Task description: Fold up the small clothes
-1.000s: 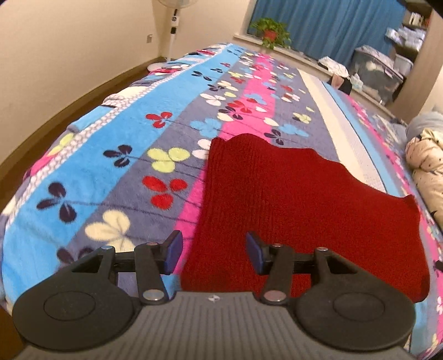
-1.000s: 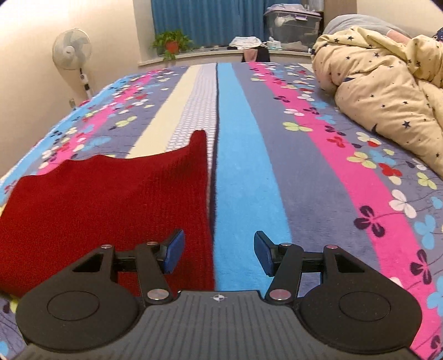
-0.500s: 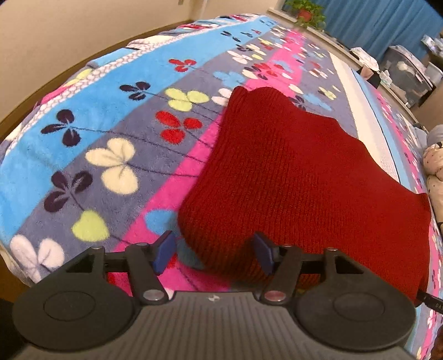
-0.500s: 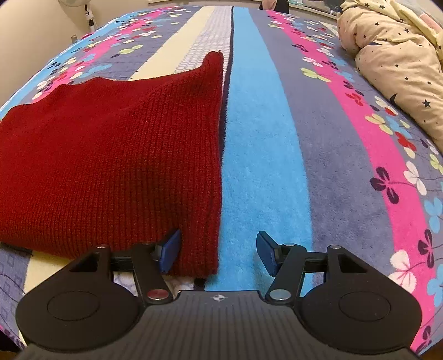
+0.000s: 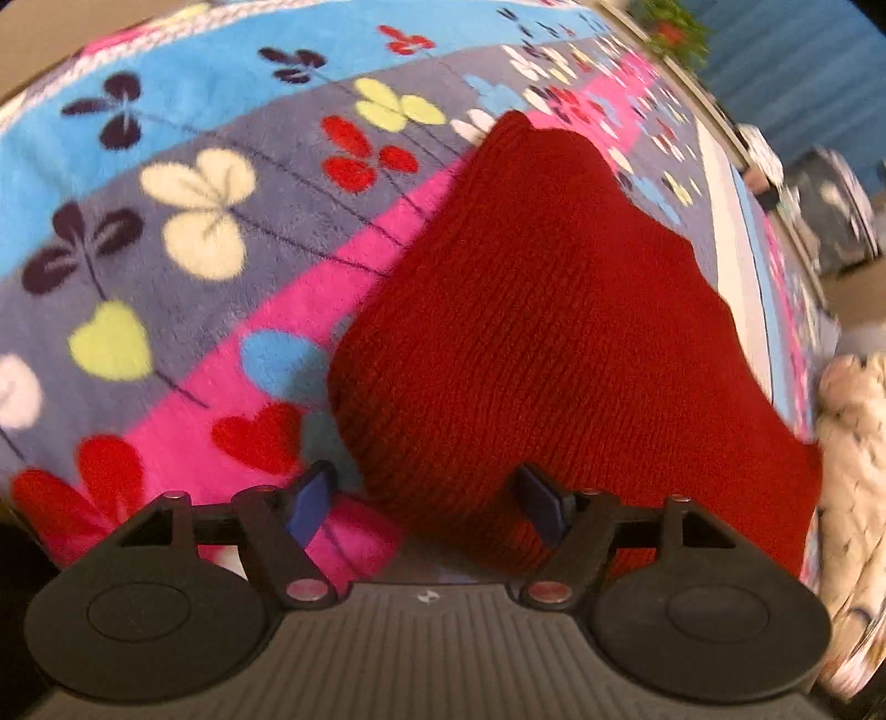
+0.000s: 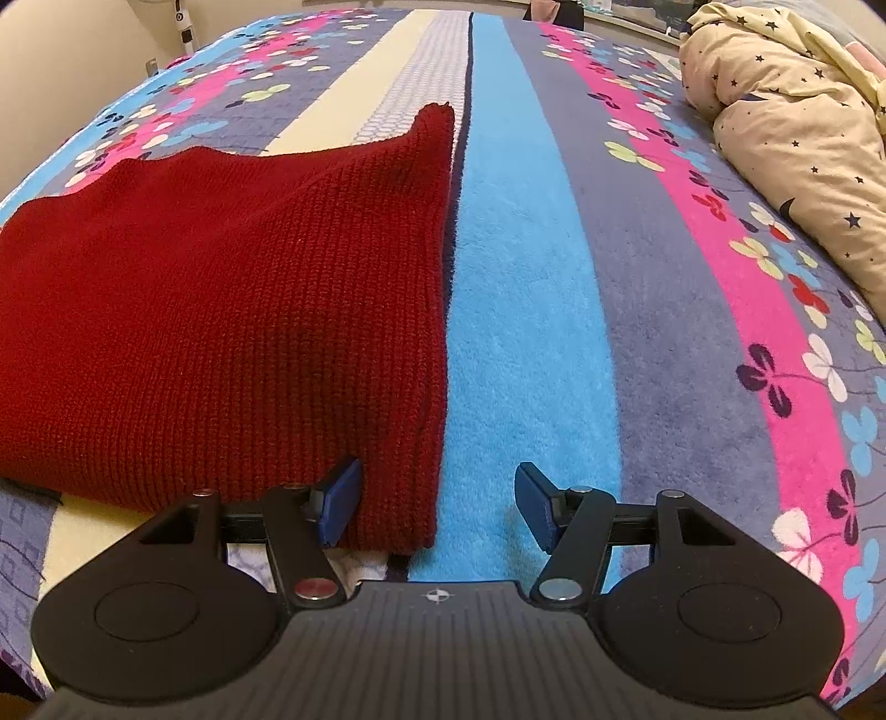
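A dark red knitted garment (image 5: 531, 310) lies flat on the flowered, striped bedspread (image 5: 210, 232). My left gripper (image 5: 426, 504) hangs low over its near left corner. Its jaws are opening, the corner lies between the blue pads, and neither pad presses on it. In the right wrist view the same red knit (image 6: 232, 310) fills the left half. My right gripper (image 6: 437, 507) stands open over the garment's near right corner, whose edge runs between the fingers. The left pad (image 6: 340, 498) sits against the knit and the right pad is over the blue stripe.
A cream quilt with dark stars (image 6: 786, 127) is bunched at the right of the bed. A potted plant (image 5: 673, 25), a blue curtain and storage boxes (image 5: 841, 221) stand beyond the far end. A fan's pole (image 6: 183, 25) rises at the far left.
Both grippers have sunk toward the bed and tipped downward, so the garment's near corners now sit between their fingers. The left jaws have spread wider.
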Motion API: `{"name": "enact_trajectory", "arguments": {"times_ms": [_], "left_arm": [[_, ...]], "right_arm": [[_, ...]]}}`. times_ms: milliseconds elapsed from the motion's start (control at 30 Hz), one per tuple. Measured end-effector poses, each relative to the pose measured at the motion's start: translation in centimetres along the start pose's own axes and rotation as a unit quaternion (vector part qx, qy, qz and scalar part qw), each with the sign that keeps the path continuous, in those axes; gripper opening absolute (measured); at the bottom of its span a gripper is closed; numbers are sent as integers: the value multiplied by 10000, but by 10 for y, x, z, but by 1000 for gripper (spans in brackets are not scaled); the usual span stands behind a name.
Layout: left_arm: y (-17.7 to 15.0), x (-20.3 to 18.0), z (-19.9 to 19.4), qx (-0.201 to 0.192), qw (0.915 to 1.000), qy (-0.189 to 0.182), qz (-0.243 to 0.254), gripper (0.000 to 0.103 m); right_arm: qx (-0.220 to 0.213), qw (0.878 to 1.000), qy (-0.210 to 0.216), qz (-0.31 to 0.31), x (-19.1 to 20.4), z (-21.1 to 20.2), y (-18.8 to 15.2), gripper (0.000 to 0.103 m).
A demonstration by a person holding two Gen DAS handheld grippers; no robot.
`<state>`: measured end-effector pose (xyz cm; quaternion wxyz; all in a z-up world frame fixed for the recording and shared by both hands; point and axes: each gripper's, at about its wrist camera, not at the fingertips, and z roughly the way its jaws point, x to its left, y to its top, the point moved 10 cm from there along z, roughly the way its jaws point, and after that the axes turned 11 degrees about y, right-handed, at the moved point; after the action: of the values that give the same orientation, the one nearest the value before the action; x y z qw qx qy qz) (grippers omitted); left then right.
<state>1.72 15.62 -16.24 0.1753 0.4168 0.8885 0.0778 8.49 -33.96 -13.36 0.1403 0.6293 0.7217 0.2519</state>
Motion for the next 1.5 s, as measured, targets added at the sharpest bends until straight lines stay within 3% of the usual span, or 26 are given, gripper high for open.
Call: {"name": "enact_trajectory", "arguments": {"times_ms": [67,133,200,300,367,400,433,500,567,600,667,700,733,800,867,900,1000,1067,1233,1300,1333,1367,1400,1433,1467,1500], "left_arm": [[2,-2,2,-14,9998,27,-174,77],[3,-2,2,-72,9993,112,-336,65],[7,-10,-7,-240,9991,182,-305,42],[15,-26,-30,-580,9964,580,-205,30],[24,-57,-58,-1150,9899,804,201,27],[26,-88,-81,-1712,9794,814,690,26],[24,-122,-103,-2245,9636,793,1214,25],[-2,-201,-140,-3058,9223,466,2317,24],[-51,-271,-151,-3272,8830,-26,3364,23],[-87,-304,-149,-3312,8577,-283,3922,23],[-159,-348,-128,-3248,8051,-650,4921,24],[-197,-363,-108,-3042,7784,-791,5435,27],[-231,-373,-85,-2726,7575,-926,5859,28],[-272,-378,-49,-2119,7397,-1128,6286,36],[-282,-375,-40,-2053,7394,-1126,6313,41],[-278,-372,-47,-2108,7429,-1274,6224,51],[-250,-356,-79,-2054,7697,-1815,5766,67],[-220,-341,-95,-2169,7897,-1870,5426,67],[-152,-298,-91,-2361,8398,-1206,4737,61],[-136,-284,-59,-1979,8633,-823,4570,52],[-139,-277,-42,-1703,8674,-673,4627,52],[-144,-274,-29,-1578,8597,-495,4832,53],[-151,-272,-24,-1631,8466,-339,5055,56],[-156,-271,-25,-1810,8282,-243,5298,57],[-160,-273,-28,-1967,8104,-201,5515,58],[-163,-273,-31,-1999,8032,-241,5606,58]], "right_arm": [[6,10000,5,5,0,-1,1,63],[-9,10000,23,22,-1,-3,2,63],[-76,9999,31,101,-4,-7,4,63],[-318,9987,21,388,-16,-18,12,63],[-542,9963,61,665,-27,-28,17,62],[-690,9942,22,822,-34,-35,21,62],[-814,9924,-39,928,-42,-41,23,62],[-1139,9860,-78,1215,-60,-54,28,62],[-1476,9769,-3,1543,-76,-66,30,62],[-1663,9711,2,1714,-85,-73,31,62],[-1982,9596,1,1998,-103,-86,31,62],[-2124,9537,24,2130,-112,-92,30,62],[-2244,9484,53,2241,-119,-96,29,62],[-2431,9383,222,2451,-130,-101,28,62],[-2440,9329,532,2594,-133,-101,25,63],[-2380,9311,742,2661,-132,-97,24,63],[-2017,9328,1271,2702,-119,-81,20,68],[-1734,9381,1514,2588,-107,-69,19,69],[-1165,9471,2109,2120,-60,-45,23,71],[-926,9540,2269,1729,-35,-40,22,71],[-773,9582,2314,1495,-24,-36,20,71],[-620,9631,2314,1230,-12,-33,16,65],[-547,9672,2299,933,-3,-32,13,31],[-533,9681,2338,731,5,-34,12,19],[-629,9674,2366,652,9,-40,13,18],[-816,9652,2387,696,7,-50,17,17]]}}
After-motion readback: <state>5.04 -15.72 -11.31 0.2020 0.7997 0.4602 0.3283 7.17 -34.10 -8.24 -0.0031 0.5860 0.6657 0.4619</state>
